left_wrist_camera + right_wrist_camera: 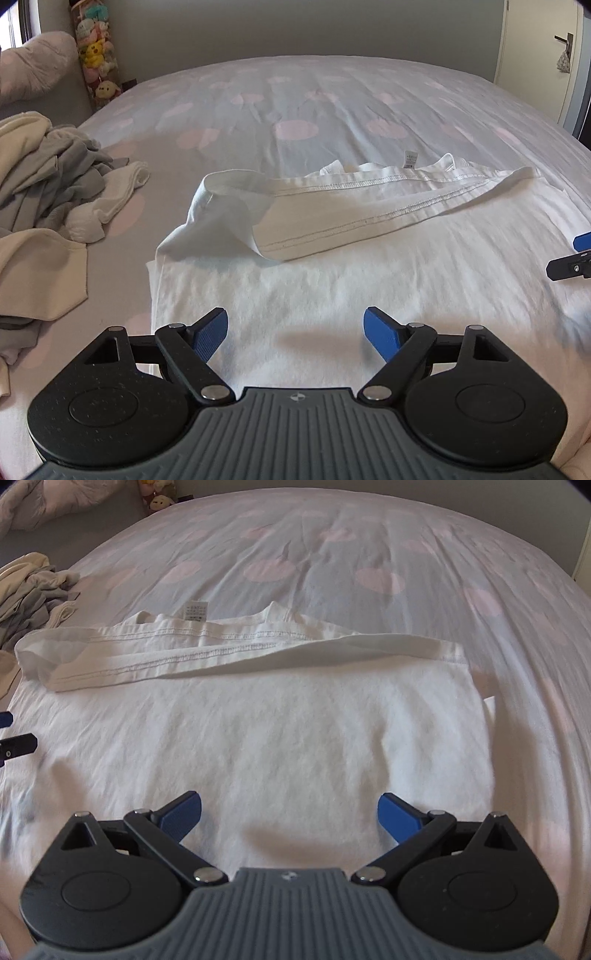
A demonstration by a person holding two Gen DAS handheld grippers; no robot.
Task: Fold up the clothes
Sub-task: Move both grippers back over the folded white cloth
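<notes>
- Left gripper (pixel 295 325): jaws spread wide, nothing between the blue pads (pixel 210 334), hovering over the near part of the white T-shirt (pixel 332 280).
- Right gripper (pixel 290 810): also wide open, empty, over the same shirt's near half; its tip shows at the right edge of the left wrist view.
- White T-shirt: laid flat across the bed, far edge turned back toward the grippers in a loose band, stitched hem (pixel 192 653) and care label (pixel 195 612) showing.
- Surface: bed sheet (pixel 332 99), pale with pink round spots, lightly creased.
- Left of the shirt: heap of unfolded clothes (pixel 55 177), grey, cream and white, close to the shirt's left edge.
- Room: grey wall behind the bed, stack of plush toys (pixel 96 48) in the far left corner, pink blanket (pixel 33 70) beside them, door with handle (pixel 565 40) far right.
</notes>
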